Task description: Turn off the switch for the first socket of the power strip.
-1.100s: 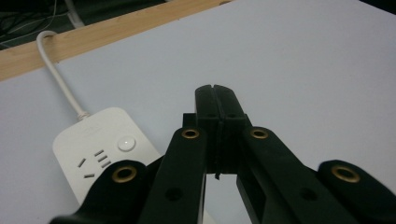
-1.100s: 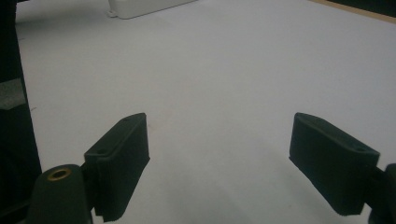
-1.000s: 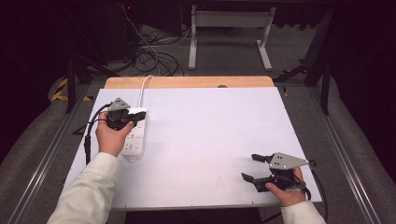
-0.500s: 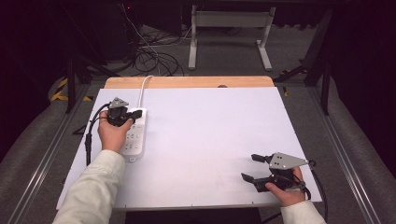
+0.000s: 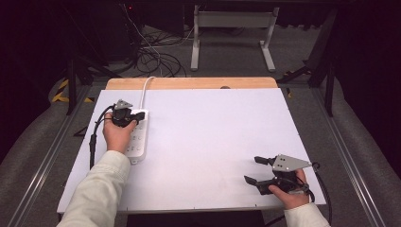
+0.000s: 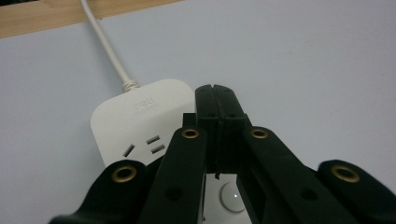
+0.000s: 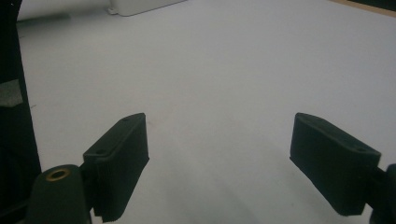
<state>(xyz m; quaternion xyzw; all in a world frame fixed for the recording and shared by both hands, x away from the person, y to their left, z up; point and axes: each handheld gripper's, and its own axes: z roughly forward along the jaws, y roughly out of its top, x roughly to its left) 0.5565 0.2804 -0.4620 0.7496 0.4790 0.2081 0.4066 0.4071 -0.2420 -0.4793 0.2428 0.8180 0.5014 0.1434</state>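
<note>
The left claw (image 6: 216,100), its matte black jaws pressed together, hovers over a smooth, rounded white power strip (image 6: 140,121). The right claw (image 5: 259,169) gapes wide above the bare white bench (image 5: 213,137).

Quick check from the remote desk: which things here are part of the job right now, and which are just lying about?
In play:
- power strip, white, on the table's left side
- left gripper, jaws shut, over the strip's far end
- strip's white cord, running off the far edge

Lying about:
- right gripper, jaws open, idle over bare table
- cables on the floor beyond the table
- metal stand
</note>
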